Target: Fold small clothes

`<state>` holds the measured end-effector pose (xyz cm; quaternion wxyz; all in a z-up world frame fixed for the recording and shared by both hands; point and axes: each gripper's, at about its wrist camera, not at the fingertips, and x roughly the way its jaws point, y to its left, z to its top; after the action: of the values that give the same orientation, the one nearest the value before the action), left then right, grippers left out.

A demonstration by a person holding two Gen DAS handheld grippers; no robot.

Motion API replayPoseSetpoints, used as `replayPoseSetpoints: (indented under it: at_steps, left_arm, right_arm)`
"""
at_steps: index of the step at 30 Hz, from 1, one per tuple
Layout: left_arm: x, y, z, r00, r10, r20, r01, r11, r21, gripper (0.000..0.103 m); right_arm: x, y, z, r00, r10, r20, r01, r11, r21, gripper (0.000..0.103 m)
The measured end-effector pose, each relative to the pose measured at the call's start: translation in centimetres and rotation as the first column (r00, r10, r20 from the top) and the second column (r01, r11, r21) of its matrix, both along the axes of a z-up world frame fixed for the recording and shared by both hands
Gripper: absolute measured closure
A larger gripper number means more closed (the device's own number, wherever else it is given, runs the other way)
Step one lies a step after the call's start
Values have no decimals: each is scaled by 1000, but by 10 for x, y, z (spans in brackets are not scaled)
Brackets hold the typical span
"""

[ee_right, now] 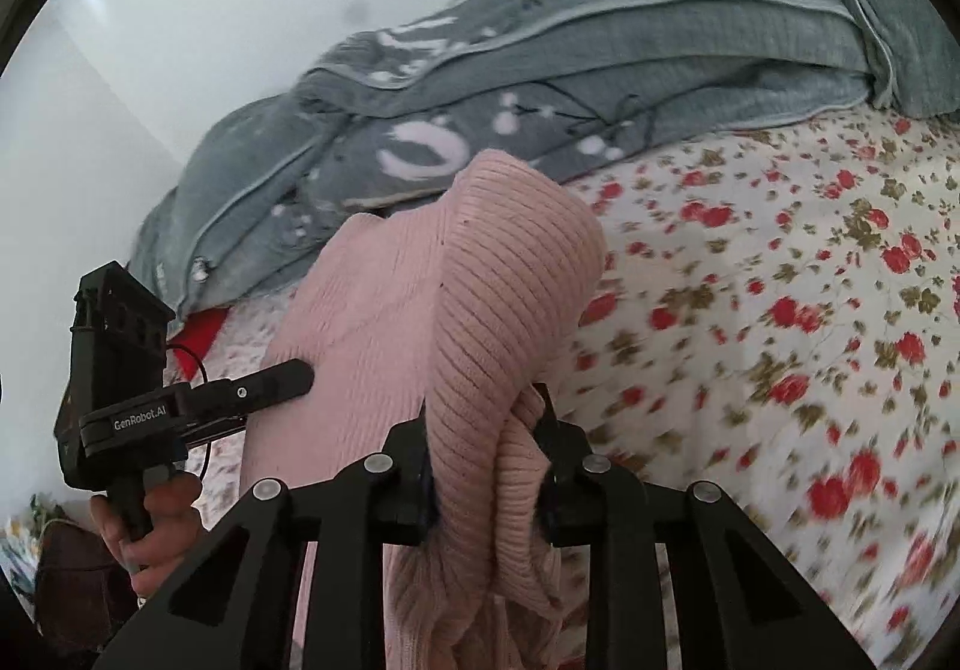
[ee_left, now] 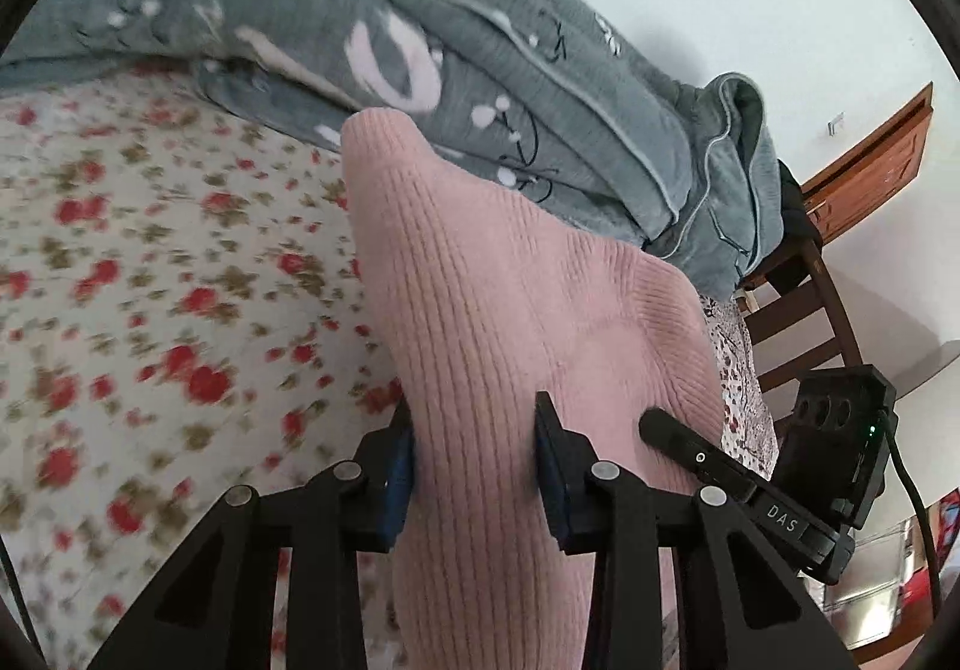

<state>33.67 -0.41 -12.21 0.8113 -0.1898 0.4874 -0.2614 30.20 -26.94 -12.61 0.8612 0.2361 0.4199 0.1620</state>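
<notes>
A pink ribbed knit garment (ee_left: pixel 498 298) hangs lifted above the floral bedsheet (ee_left: pixel 138 274). My left gripper (ee_left: pixel 474 466) is shut on the garment's edge, with the knit bunched between its blue pads. In the right wrist view the same pink garment (ee_right: pixel 480 310) drapes over my right gripper (ee_right: pixel 486 460), which is shut on a thick fold of it. The other hand's gripper (ee_right: pixel 276 382) pokes into the knit from the left, held by a hand (ee_right: pixel 156 526). From the left wrist view, the right gripper's finger (ee_left: pixel 678 439) shows at the garment's right edge.
A grey-green quilt (ee_left: pixel 468 28) with white motifs is heaped along the back of the bed (ee_right: pixel 630 28). A wooden chair (ee_left: pixel 798 304) stands at the bed's right side, near a white wall. The floral sheet (ee_right: pixel 810 310) spreads open to the right.
</notes>
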Motion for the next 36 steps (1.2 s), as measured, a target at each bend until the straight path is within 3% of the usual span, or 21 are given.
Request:
replayPoseSetpoints:
  at_steps: [6, 10, 13, 17, 19, 21, 23, 27, 32, 36]
  left_arm:
    - [-42, 48, 13, 999, 47, 8, -47, 998, 47, 69]
    - [-57, 77, -5, 997, 75, -36, -73, 995, 70, 69]
    - [-60, 87, -23, 995, 88, -42, -84, 993, 82, 68]
    - [-54, 91, -37, 995, 86, -51, -82, 994, 76, 63]
    - [-51, 90, -39, 994, 94, -54, -89, 992, 88, 59]
    - [-51, 90, -40, 995, 86, -46, -81, 992, 94, 58]
    - [-54, 90, -37, 997, 78, -23, -75, 991, 113, 52]
    - [-63, 97, -25, 995, 95, 41, -100, 985, 141, 51]
    - [-73, 107, -19, 993, 108, 48, -113, 987, 118, 49]
    - [-85, 115, -21, 992, 122, 34, -125, 985, 117, 49]
  right_arm:
    - [-28, 46, 8, 998, 66, 0, -66, 997, 41, 78]
    - [-41, 79, 7, 992, 121, 18, -122, 991, 63, 80]
    - [-44, 98, -6, 992, 128, 0, -128, 992, -2, 80]
    - [-36, 101, -36, 992, 111, -67, -114, 993, -40, 76]
    - [-31, 95, -46, 992, 102, -74, -104, 994, -16, 69]
    - [-28, 90, -49, 994, 82, -77, -83, 996, -15, 54]
    - [-29, 85, -44, 993, 86, -78, -88, 996, -23, 53]
    - [-47, 66, -26, 998, 56, -40, -58, 998, -36, 50]
    - [-68, 65, -19, 998, 58, -31, -59, 998, -36, 50]
    - [-92, 78, -6, 996, 72, 45, -68, 994, -87, 50]
